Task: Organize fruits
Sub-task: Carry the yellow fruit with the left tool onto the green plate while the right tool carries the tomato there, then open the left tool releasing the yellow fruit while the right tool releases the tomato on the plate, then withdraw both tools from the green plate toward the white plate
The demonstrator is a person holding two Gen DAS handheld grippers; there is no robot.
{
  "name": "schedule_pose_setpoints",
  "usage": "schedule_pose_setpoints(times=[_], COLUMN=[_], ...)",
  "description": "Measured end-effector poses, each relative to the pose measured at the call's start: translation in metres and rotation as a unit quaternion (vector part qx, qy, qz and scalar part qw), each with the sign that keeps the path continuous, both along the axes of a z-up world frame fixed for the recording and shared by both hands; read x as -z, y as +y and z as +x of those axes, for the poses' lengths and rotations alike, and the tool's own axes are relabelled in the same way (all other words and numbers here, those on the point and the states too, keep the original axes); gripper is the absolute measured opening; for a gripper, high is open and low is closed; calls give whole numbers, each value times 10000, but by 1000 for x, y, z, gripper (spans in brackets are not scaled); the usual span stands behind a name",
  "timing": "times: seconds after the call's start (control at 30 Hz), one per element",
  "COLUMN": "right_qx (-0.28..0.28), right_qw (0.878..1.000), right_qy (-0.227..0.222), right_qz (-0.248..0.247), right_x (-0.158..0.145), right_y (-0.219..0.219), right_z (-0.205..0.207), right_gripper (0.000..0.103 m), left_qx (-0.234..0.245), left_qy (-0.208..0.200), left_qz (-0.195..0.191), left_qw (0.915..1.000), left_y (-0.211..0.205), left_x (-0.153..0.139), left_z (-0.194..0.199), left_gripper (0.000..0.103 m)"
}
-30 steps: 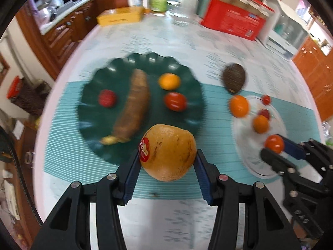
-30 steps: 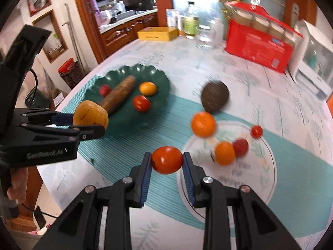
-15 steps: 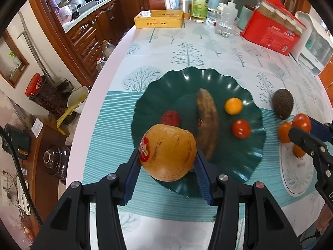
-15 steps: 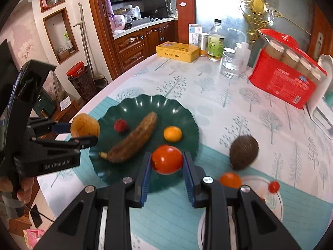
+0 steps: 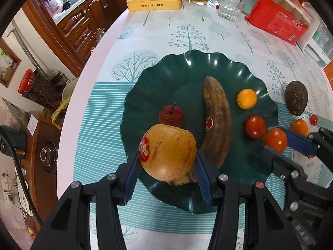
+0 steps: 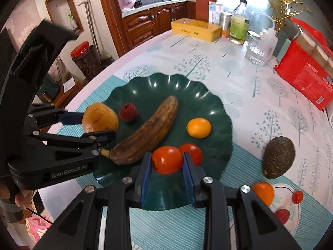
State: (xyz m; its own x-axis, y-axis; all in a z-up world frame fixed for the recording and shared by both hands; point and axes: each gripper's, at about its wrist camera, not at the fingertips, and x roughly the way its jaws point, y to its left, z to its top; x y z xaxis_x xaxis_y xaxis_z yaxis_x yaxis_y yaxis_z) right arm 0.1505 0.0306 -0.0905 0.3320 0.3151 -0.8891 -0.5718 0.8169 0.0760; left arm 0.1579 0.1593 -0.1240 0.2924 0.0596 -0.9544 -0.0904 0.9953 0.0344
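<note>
While both hover over the green plate:
Left gripper: fingers pinching pear.
Right gripper: fingers pinching tomato.

The left gripper is closed on a yellow-brown fruit, with its blue pads pressed against both sides of the fruit. It is positioned over the near left edge of the green plate. The right gripper is closed on a tomato, gripped between its blue pads, over the near right part of the plate. The two grippers are side by side, near each other but not touching.
</note>
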Motion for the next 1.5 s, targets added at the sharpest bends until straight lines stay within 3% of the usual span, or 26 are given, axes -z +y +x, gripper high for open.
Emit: schedule_pose_setpoints(times=[0.47, 0.63, 0.73, 0.97, 1.5], right_qx=[-30, -99, -104, -106, 257], right_qw=[9997, 9997, 9999, 9999, 9996], right_qy=[239, 225, 119, 37, 14], right_qz=[-54, -42, 1, 56, 118], right_x=[18, 16, 9, 0, -9], right_y=[-2, -1, -4, -9, -45], right_z=[7, 5, 1, -5, -23], right_gripper=[30, 33, 39, 42, 43], left_qx=[19, 12, 74, 99, 262], left_qy=[6, -193, -271, -397, -550], left_qz=[157, 314, 406, 445, 334], left_qw=[9999, 9993, 9988, 9982, 9976], left_y=[-6, -13, -18, -23, -48], left_x=[3, -8, -14, -27, -44], left_z=[6, 2, -1, -8, -31], left_gripper=[50, 76, 77, 79, 80])
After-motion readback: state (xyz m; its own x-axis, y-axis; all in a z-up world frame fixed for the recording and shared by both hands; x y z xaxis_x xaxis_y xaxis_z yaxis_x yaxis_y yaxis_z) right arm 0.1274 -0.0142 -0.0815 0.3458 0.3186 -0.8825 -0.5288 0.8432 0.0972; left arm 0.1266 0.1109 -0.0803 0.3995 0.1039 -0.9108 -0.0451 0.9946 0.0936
